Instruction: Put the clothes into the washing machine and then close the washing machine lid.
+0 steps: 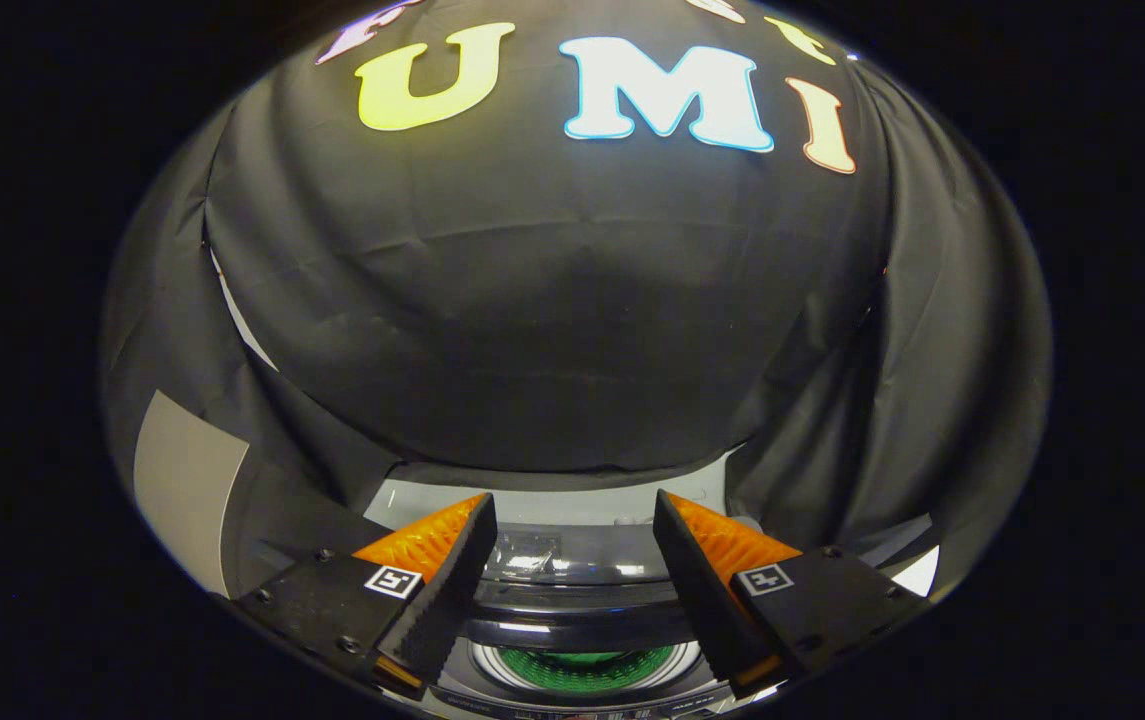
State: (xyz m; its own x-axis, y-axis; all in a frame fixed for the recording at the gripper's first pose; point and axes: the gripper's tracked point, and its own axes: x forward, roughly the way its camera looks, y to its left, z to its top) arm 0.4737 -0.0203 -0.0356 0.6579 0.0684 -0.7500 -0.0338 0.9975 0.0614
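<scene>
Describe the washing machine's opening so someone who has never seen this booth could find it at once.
Start at the black cloth wall and drop to the glossy dark-topped washing machine at its foot. The gripper hangs over it, fingers open and empty. Between and below them lies the round opening, pale-ringed with green inside, the sole green spot.

Setting: staged recording booth, not a lived-in laundry room. Evidence: black cloth wall (552,330), creased and draped, closing in the back and both sides; pale panel (182,480) showing past the cloth's edge. Household fixture: top-loading washing machine (582,590) with glossy lid, set below the gripper (574,585), whose fingers stand parted.
</scene>
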